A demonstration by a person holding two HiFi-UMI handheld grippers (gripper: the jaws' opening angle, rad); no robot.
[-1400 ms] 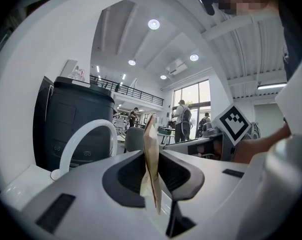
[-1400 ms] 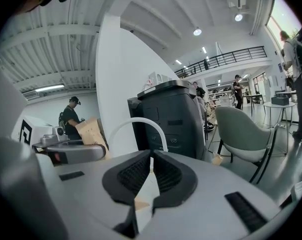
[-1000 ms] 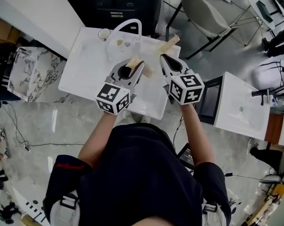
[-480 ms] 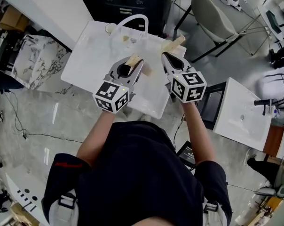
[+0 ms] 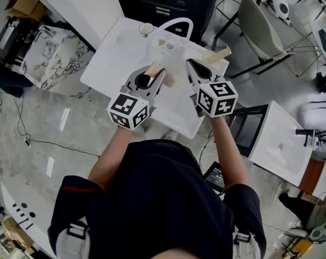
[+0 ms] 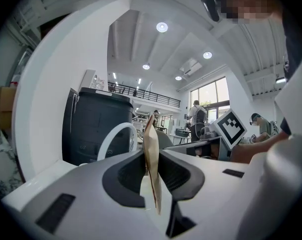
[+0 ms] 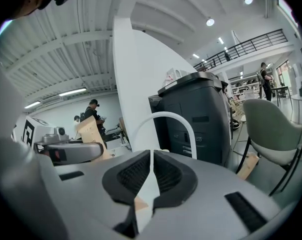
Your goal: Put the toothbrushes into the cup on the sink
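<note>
The left gripper [image 6: 152, 160] is gripping a flat tan packet [image 6: 150, 134] between jaws drawn narrow around it. The packet is standing edge-on in the gap and sticking out past the jaw tips. The right gripper [image 7: 151, 158] is holding its jaws pressed together. A small tan scrap [image 7: 141, 202] is showing low at their base, and I cannot tell what it is. Both grippers are hovering side by side over the white sink [image 5: 111, 66], with the curved faucet [image 5: 176, 21] beyond them. The cup [image 5: 145, 29] is sitting at the sink's far corner, well apart from the held packet. A second tan packet [image 5: 221, 53] is lying on the sink's right edge.
</note>
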